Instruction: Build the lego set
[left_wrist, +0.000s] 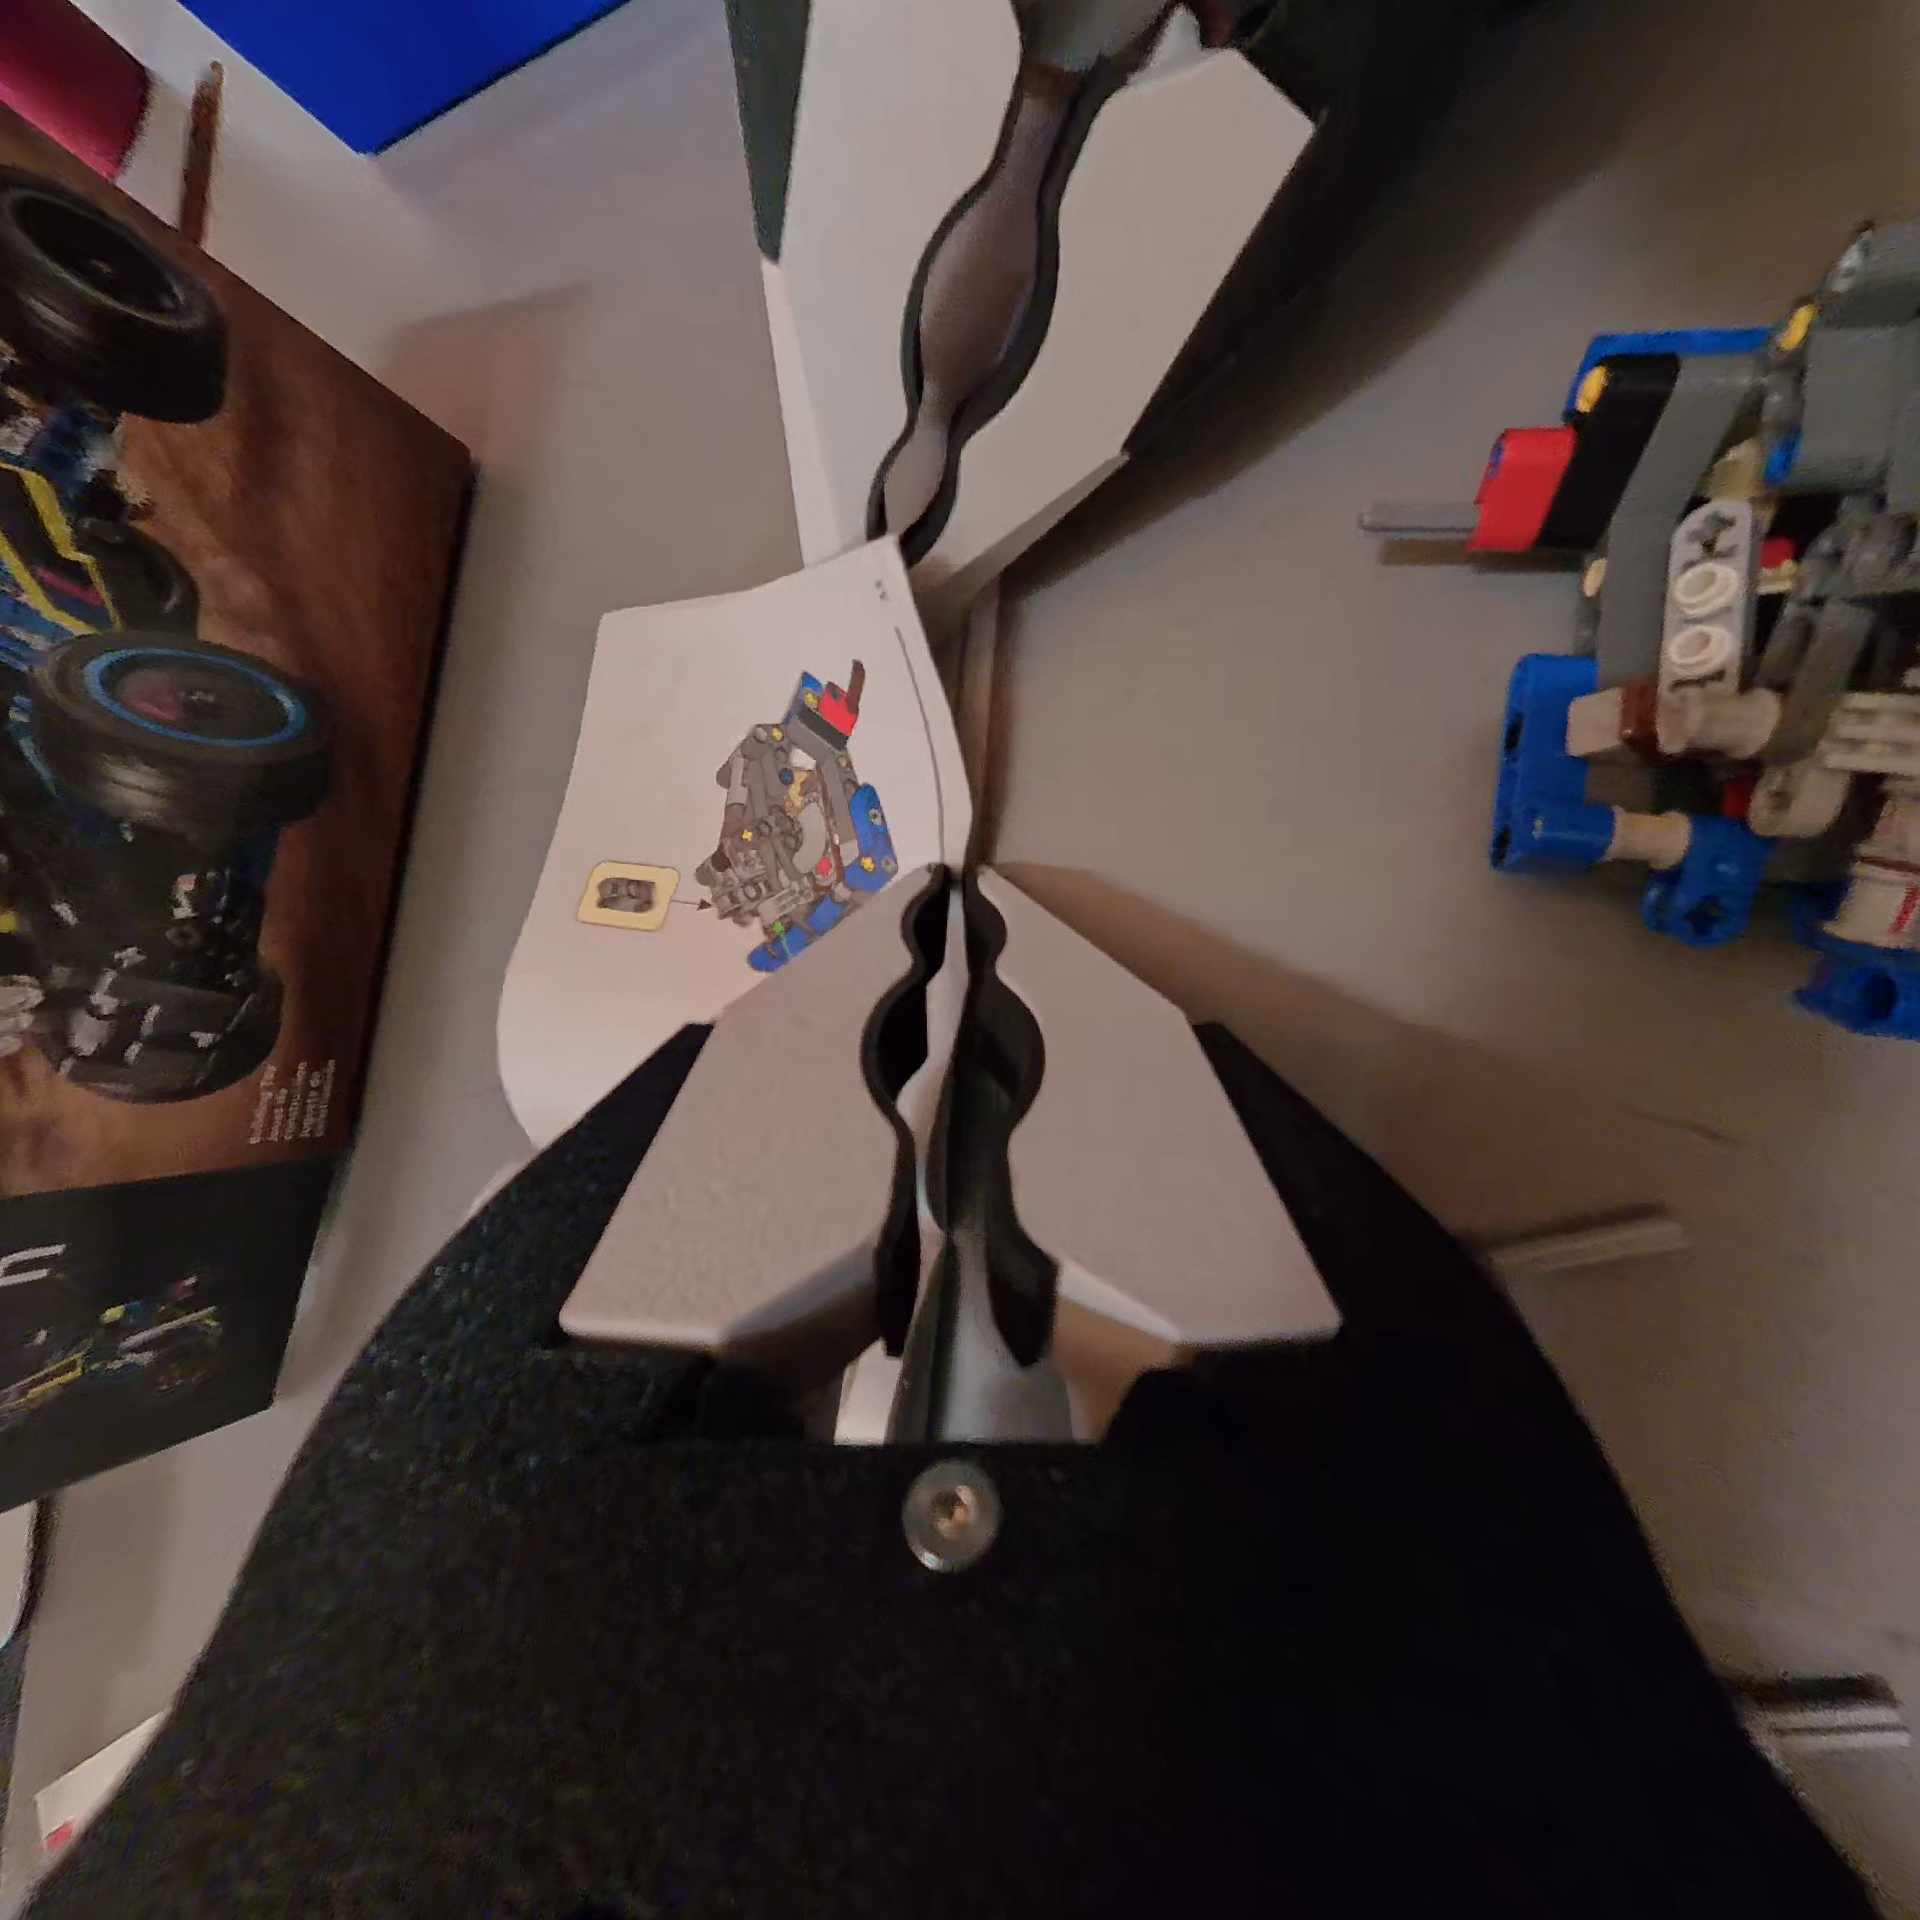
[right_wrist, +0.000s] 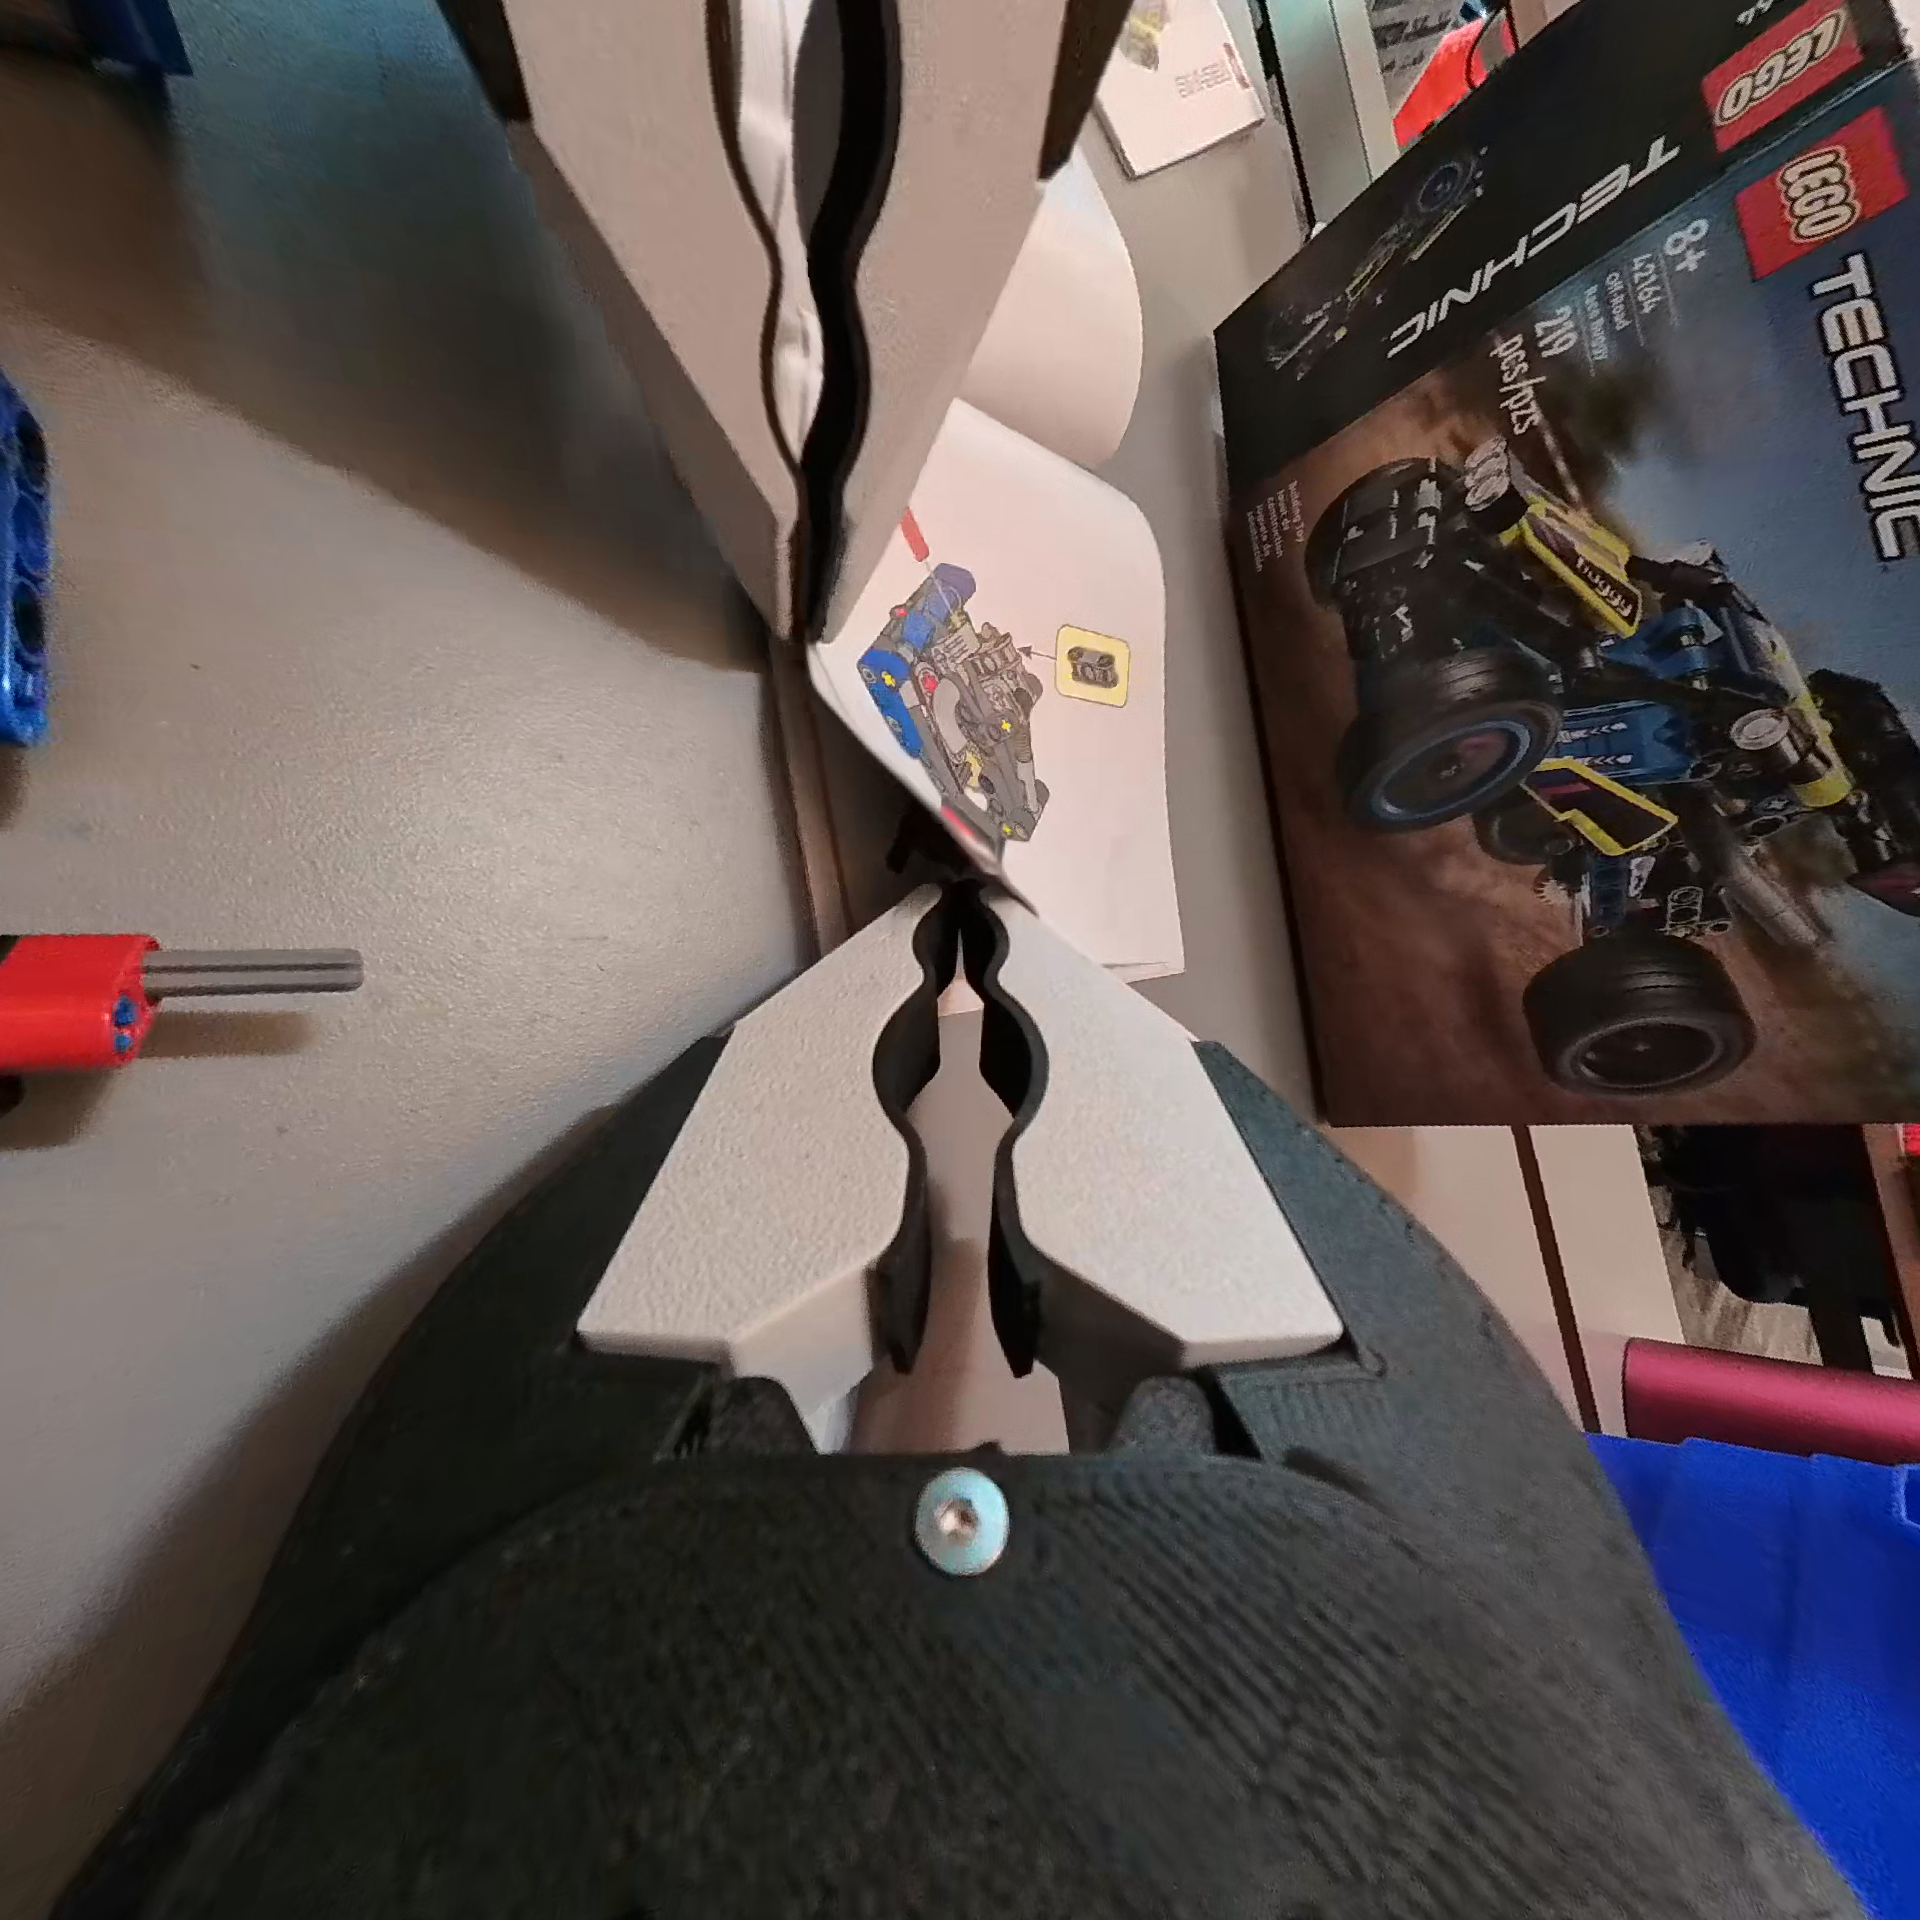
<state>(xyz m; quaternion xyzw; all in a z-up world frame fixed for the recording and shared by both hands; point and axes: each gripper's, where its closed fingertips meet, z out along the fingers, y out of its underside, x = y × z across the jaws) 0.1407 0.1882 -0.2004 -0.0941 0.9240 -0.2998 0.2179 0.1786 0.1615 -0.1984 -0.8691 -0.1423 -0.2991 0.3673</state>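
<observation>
The open instruction booklet (left_wrist: 665, 831) lies on the grey table, and one white page of it is lifted by its free edge. My left gripper (left_wrist: 956, 878) is shut on that page's edge near one corner. My right gripper (right_wrist: 961, 899) is shut on the same edge near the other corner, and it also shows at the top of the left wrist view (left_wrist: 914, 545). The left gripper shows at the top of the right wrist view (right_wrist: 810, 623) with the sheet between its pads. The half-built blue and grey lego model (left_wrist: 1714, 644) lies on the table, apart from both grippers.
The set's box (right_wrist: 1558, 675) stands beside the booklet and also shows in the left wrist view (left_wrist: 208, 727). The model's red block with a grey axle (right_wrist: 125, 992) points towards the booklet. A blue bin (right_wrist: 1766, 1662) and a magenta object (right_wrist: 1766, 1392) sit near the box. The left gripper's tips are roughly 5 centimeters from the right gripper's.
</observation>
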